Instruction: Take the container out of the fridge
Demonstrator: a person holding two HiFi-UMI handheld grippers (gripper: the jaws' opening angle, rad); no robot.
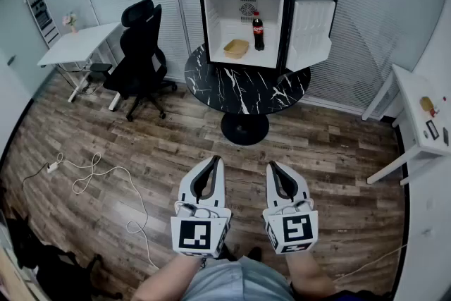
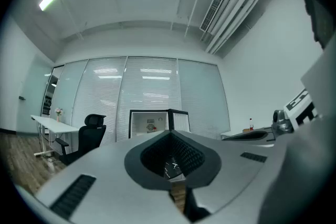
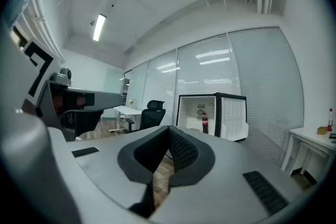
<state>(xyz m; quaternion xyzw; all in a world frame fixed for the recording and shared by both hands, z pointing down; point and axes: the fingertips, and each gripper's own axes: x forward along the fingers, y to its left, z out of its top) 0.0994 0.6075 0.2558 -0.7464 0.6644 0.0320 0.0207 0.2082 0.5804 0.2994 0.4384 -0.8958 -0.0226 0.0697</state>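
Observation:
A small fridge [image 1: 243,25] stands with its door [image 1: 310,33] swung open on a round black marble table [image 1: 246,84]. Inside it lie a tan container [image 1: 236,48] and, to its right, a cola bottle [image 1: 258,32]. My left gripper [image 1: 213,160] and right gripper [image 1: 270,166] hang side by side low in the head view, well short of the table, both shut with nothing held. The fridge [image 3: 210,118] and bottle [image 3: 205,123] show far ahead in the right gripper view; the fridge [image 2: 157,124] sits far off in the left gripper view.
A black office chair [image 1: 141,53] and a white desk [image 1: 77,46] stand at the left. Another white table [image 1: 423,123] is at the right. A white cable [image 1: 91,173] trails over the wooden floor at the left. Blinds cover the glass wall behind.

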